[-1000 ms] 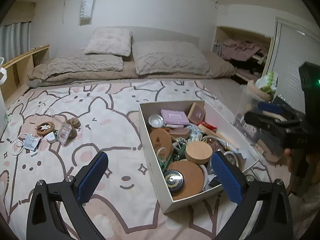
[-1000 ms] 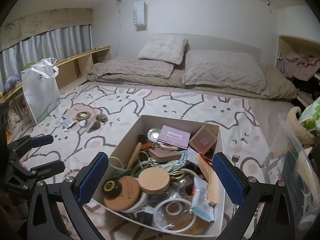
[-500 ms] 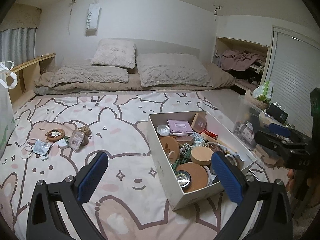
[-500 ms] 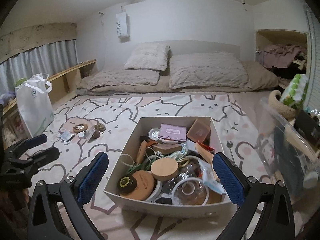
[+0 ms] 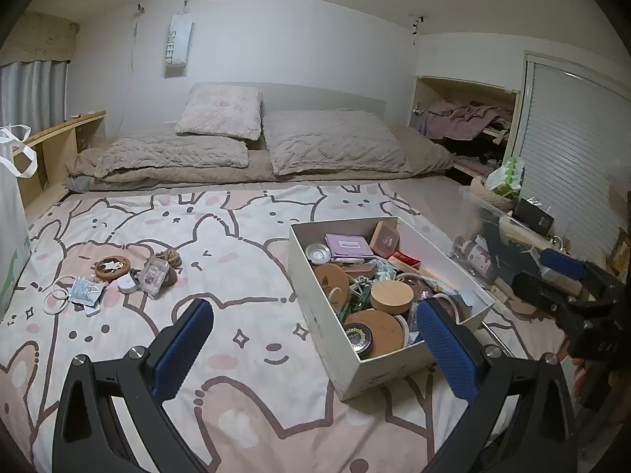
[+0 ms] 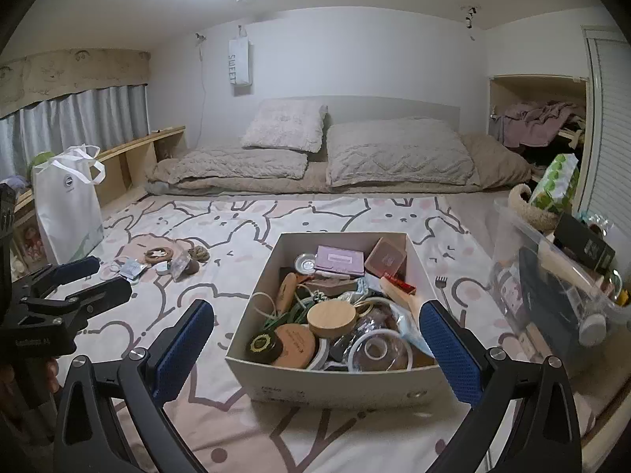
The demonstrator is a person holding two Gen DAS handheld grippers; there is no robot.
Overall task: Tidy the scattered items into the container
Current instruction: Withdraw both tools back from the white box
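Right wrist view: box (image 6: pixel 335 388) long axis toward pillows; both hand-held grippers (image 6: pixel 315 351) (image 5: pixel 313 349) spread, empty.

Bare bedspread (image 5: pixel 244 339) lay open between the white box (image 5: pixel 315 315) and the scattered items (image 5: pixel 118 280), giving a free path. The clear bin (image 6: pixel 552 276) crowded the box's right side.

The white hanging bag (image 6: pixel 239 64) on the wall reads "SWEET" vertically.
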